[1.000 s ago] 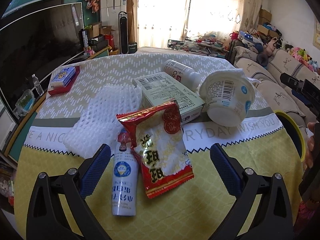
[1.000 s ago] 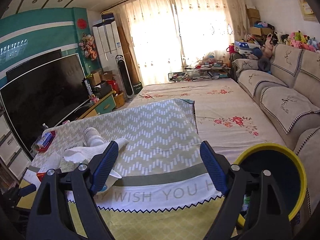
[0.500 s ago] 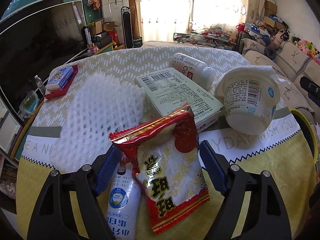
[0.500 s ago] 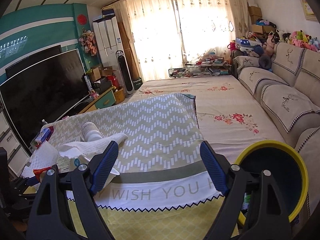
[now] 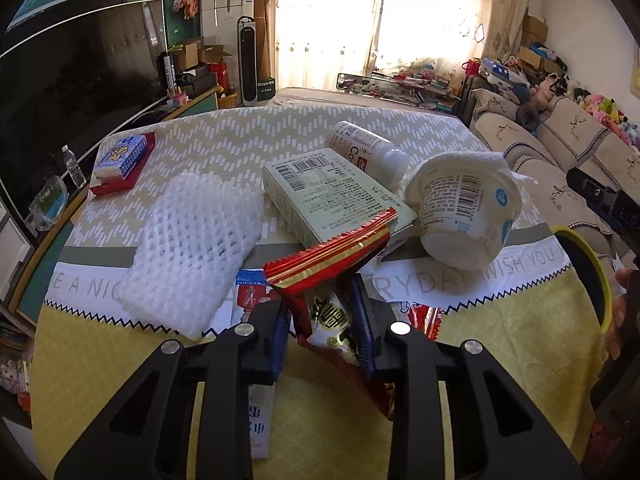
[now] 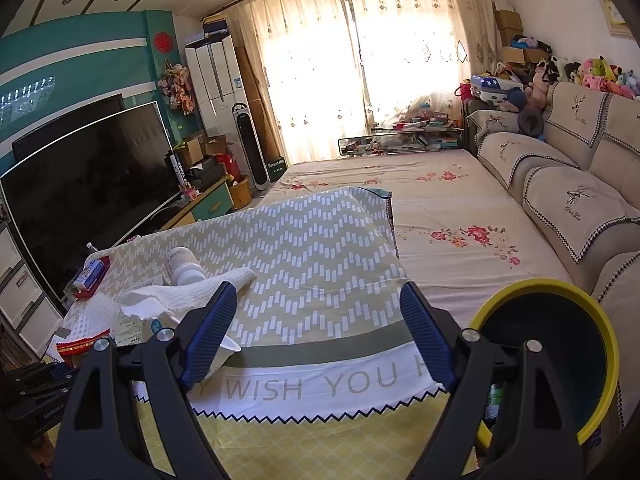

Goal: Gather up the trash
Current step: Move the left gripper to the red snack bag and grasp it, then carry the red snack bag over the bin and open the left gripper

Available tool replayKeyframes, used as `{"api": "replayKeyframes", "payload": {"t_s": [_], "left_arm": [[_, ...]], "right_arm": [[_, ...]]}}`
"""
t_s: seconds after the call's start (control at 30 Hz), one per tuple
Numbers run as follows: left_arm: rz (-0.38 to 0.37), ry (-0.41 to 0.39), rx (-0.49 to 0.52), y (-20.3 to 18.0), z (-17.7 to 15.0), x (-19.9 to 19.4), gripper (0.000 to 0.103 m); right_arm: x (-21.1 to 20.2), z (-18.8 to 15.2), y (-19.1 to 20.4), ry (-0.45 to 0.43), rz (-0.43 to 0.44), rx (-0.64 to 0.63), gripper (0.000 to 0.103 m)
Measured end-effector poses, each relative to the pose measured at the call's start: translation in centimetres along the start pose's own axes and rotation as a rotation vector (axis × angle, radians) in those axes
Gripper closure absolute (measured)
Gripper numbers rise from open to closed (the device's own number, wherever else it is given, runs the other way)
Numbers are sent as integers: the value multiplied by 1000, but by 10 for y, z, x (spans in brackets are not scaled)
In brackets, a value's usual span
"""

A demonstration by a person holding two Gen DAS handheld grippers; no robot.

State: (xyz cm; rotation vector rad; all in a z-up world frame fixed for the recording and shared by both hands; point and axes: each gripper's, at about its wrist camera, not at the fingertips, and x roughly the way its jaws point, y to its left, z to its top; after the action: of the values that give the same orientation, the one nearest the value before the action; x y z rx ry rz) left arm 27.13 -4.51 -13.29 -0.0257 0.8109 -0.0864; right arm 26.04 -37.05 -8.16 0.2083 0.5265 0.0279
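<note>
Two grippers in play over the tablecloth (image 5: 500, 320). The left gripper (image 5: 322, 326) is closing, its blue pads pinching the red snack wrapper (image 5: 332, 256) near the cloth's front edge, the wrapper's top crumpled upward above the jaws. Under it lies a small milk carton (image 5: 258, 404). Just behind sit a white foam net (image 5: 192, 248), a pale green box (image 5: 336, 200), a pill bottle (image 5: 366, 150) and a tipped yogurt cup (image 5: 466, 216). The right gripper (image 6: 320, 332) hangs wide open, nothing between its fingers, beside the yellow-rimmed bin (image 6: 600, 360) at the cloth's right edge.

Left claw (image 5: 322, 330) closing, now pinching snack packet (image 5: 334, 276).
</note>
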Motion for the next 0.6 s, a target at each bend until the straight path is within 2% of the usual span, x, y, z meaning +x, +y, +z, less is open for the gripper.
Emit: {"api": "replayKeyframes", "payload": {"t_s": [0.07,0.2,0.4,0.6], "left_arm": [[-8,-20,7,-1,-2,-12,80],[-20,-53,18,-3,-2,-37,81],[-115,-96,-14,3,3,-84,81],[-134,-141,80,-28,11,-109,81]], "right_arm": [[0,0,0,-1,0,1,24],[0,0,0,0,0,-1,24],[-4,2,0,-11,3,5,24],[-28,8,-12,-47,-3,21,24]]}}
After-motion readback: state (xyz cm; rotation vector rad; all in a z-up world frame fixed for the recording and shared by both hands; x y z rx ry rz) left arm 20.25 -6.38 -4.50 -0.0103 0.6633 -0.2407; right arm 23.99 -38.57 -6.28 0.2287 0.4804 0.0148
